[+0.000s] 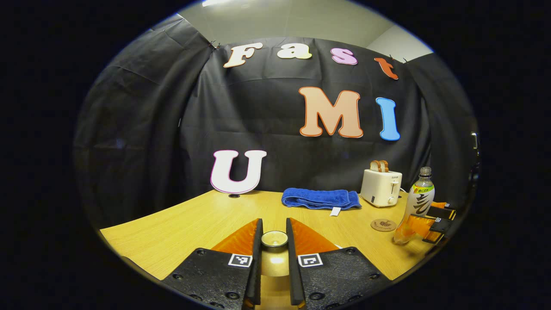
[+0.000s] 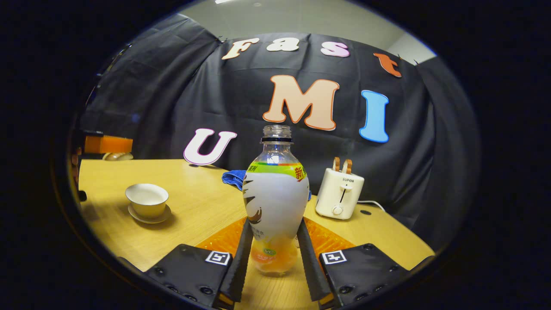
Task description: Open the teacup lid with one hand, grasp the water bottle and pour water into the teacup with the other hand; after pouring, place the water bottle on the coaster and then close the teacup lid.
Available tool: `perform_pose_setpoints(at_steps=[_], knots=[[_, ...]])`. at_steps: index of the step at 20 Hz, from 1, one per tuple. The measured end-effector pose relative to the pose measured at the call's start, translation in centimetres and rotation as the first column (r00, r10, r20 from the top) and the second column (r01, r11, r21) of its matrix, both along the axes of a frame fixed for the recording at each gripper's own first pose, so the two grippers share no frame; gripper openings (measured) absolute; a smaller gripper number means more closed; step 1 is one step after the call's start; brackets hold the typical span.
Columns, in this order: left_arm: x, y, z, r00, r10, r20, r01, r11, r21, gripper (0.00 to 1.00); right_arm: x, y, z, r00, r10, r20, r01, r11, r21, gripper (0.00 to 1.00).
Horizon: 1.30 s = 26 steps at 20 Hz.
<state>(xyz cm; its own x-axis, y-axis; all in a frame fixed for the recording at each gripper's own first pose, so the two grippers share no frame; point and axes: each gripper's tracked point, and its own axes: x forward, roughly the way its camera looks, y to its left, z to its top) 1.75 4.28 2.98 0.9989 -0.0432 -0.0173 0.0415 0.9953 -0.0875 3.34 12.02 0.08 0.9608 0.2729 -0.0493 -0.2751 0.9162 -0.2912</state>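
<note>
My left gripper (image 1: pixel 273 228) is shut on the teacup lid (image 1: pixel 274 239), holding it by the knob above the table. In the right gripper view the open white teacup (image 2: pixel 147 199) stands on its saucer (image 2: pixel 160 216) at the left, and the left gripper (image 2: pixel 107 144) hangs behind it with the lid (image 2: pixel 114 156). My right gripper (image 2: pixel 275 224) is shut on the uncapped water bottle (image 2: pixel 275 202), low on its body. In the left gripper view the bottle (image 1: pixel 421 196) leans slightly, just right of the round brown coaster (image 1: pixel 383 224), with the right gripper (image 1: pixel 432 220) on it.
A white toaster (image 1: pixel 381 187) (image 2: pixel 340 196) with bread slices stands at the back, its cord running off behind. A folded blue towel (image 1: pixel 320 199) (image 2: pixel 234 177) lies along the back of the wooden table (image 1: pixel 181 232). The booth's black cloth closes in the back and sides.
</note>
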Motion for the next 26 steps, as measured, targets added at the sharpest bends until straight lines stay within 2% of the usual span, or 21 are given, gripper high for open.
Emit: perform_pose_setpoints(at_steps=[3, 6, 9, 14, 18, 23, 26], knots=[[0.0, 1.0, 0.0, 1.0, 0.017, 0.0, -0.017, 0.999, -0.027, 0.24, 0.0, 1.1, 1.4, 0.991, 0.024, 0.129, 0.001, 0.981, -0.193, 0.61], [0.0, 1.8, -0.4, 1.0, 0.027, -0.009, -0.027, 0.999, -0.04, 0.24, -0.8, 3.6, 1.3, 0.975, 0.095, 0.202, -0.016, 0.933, -0.359, 0.62], [0.0, 2.4, -0.6, 0.999, 0.03, -0.012, -0.03, 0.998, -0.052, 0.24, -1.1, 5.3, -0.5, 0.968, 0.148, 0.203, -0.042, 0.893, -0.449, 0.61], [-0.3, 3.9, -1.2, 0.999, 0.041, -0.018, -0.042, 0.998, -0.042, 0.23, -1.4, 7.5, -0.9, 0.947, 0.219, 0.236, -0.046, 0.818, -0.574, 0.62], [-0.6, 5.0, -2.2, 0.998, 0.043, -0.038, -0.045, 0.998, -0.046, 0.24, -0.8, 9.3, -0.4, 0.92, 0.285, 0.27, -0.026, 0.732, -0.681, 0.61], [-0.9, 6.5, -2.7, 0.997, 0.06, -0.048, -0.062, 0.997, -0.052, 0.24, -0.6, 12.1, 0.0, 0.87, 0.396, 0.294, -0.003, 0.601, -0.8, 0.62], [-0.8, 6.9, -2.9, 0.997, 0.062, -0.045, -0.064, 0.996, -0.055, 0.24, -0.7, 13.0, -0.3, 0.849, 0.448, 0.279, 0.005, 0.522, -0.853, 0.62]])
